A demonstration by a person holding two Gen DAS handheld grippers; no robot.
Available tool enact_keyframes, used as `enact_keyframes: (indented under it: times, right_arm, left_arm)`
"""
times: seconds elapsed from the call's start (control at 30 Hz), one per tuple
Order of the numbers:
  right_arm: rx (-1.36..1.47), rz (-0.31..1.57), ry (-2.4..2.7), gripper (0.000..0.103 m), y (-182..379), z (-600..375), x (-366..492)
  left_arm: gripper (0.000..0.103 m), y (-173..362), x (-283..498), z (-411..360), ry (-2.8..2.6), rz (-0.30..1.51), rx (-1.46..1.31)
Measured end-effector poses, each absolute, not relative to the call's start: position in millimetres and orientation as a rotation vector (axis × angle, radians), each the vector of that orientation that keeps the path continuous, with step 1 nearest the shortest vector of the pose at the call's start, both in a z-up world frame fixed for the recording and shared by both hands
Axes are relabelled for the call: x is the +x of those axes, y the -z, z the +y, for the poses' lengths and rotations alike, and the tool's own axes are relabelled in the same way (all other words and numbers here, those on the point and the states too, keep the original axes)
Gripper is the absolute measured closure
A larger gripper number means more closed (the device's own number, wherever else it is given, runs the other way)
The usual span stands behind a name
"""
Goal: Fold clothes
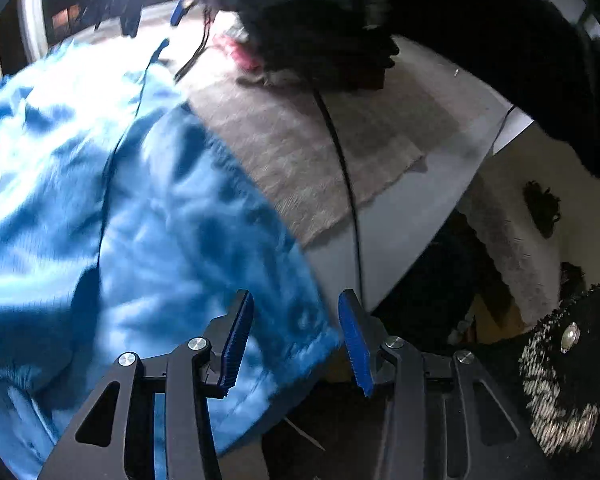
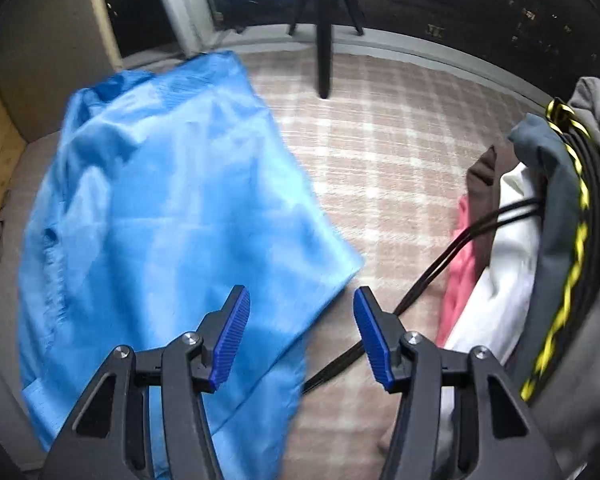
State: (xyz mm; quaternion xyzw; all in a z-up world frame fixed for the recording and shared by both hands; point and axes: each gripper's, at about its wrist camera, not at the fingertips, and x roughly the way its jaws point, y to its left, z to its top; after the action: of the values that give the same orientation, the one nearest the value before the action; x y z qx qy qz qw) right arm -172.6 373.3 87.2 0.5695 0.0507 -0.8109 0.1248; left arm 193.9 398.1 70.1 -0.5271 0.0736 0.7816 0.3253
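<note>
A: Blue garment (image 2: 172, 208), thin and shiny, lies crumpled across the checked cloth (image 2: 384, 160) that covers the surface; its near corner reaches between the blue pads of the right claw (image 2: 302, 338).

B: Is that claw gripping it?

A: No. Its jaws stand apart with the fabric below them, nothing pinched.

B: And the left claw (image 1: 296, 340)?

A: Also apart, hovering over the garment's (image 1: 148, 216) hem at the edge of the white bench (image 1: 396, 232). No pad presses the cloth.

B: What else lies nearby?

A: In the right wrist view, a grey drawstring bag (image 2: 556, 216) with a yellow-and-black cord holds pink, white and brown clothes. Black cables (image 2: 428, 276) run across the checked cloth beside it. A tripod leg (image 2: 324, 56) stands at the far edge.
</note>
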Motion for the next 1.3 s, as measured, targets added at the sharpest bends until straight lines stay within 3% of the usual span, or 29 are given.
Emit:
enact_keyframes:
  times: [0.03,0.1,0.23,0.33,0.43,0.5,0.63,0.7,0.73,0.83,1.0,1.13,1.2,1.3]
  right_arm:
    - [1.65,0.108,2.346,0.05,-86.3,378.5,-175.6]
    - [1.631,0.062,2.321,0.05,-87.3,388.4,-174.3]
    - [1.647,0.193,2.324,0.05,-79.5,376.9,-173.2]
    - [1.678,0.188,2.351,0.05,-65.5,377.2,-181.1]
    - [1.703,0.154,2.366,0.05,-58.3,382.3,-185.4]
    - [1.715,0.136,2.354,0.05,-51.8,380.6,-187.5]
    - [1.732,0.049,2.294,0.05,-38.3,378.1,-190.5]
    - [1.685,0.041,2.31,0.07,-38.0,377.3,-188.5]
    - [1.648,0.07,2.327,0.096,-41.3,376.5,-186.2]
    - [1.561,0.154,2.37,0.096,-50.7,375.1,-180.4]
    - [1.636,0.422,2.458,0.093,-35.6,366.8,-180.7]
    - [1.593,0.384,2.521,0.075,-50.8,367.3,-175.3]
    - [1.566,0.332,2.543,0.071,-62.0,371.2,-172.1]
    - [1.519,0.232,2.545,0.062,-80.5,375.4,-164.1]
  left_arm:
    - [0.06,-72.0,192.8,403.0,-2.065,0.197,-1.367]
    - [0.05,-69.0,184.6,411.9,-2.068,0.178,-1.37]
    - [0.049,-41.3,169.9,429.8,-2.064,0.249,-1.456]
    - [0.048,-34.1,169.7,434.1,-2.101,0.294,-1.441]
    - [0.066,-33.7,168.8,428.8,-2.137,0.275,-1.443]
    - [0.095,-33.6,163.4,415.5,-2.13,0.171,-1.47]
    - [0.099,-31.0,154.9,389.6,-2.066,-0.036,-1.507]
    - [0.1,-38.1,156.0,383.8,-2.025,-0.132,-1.474]
    - [0.1,-41.9,156.5,381.3,-2.003,-0.178,-1.455]
    - [0.1,-52.0,156.9,384.7,-1.935,-0.268,-1.387]
    - [0.086,-17.9,152.9,410.6,-1.825,-0.249,-1.514]
    - [0.081,-46.1,160.4,389.5,-1.904,-0.255,-1.469]
    - [0.06,-73.7,170.8,357.4,-2.027,-0.212,-1.428]
    - [0.049,-94.8,186.7,315.9,-2.249,0.003,-1.438]
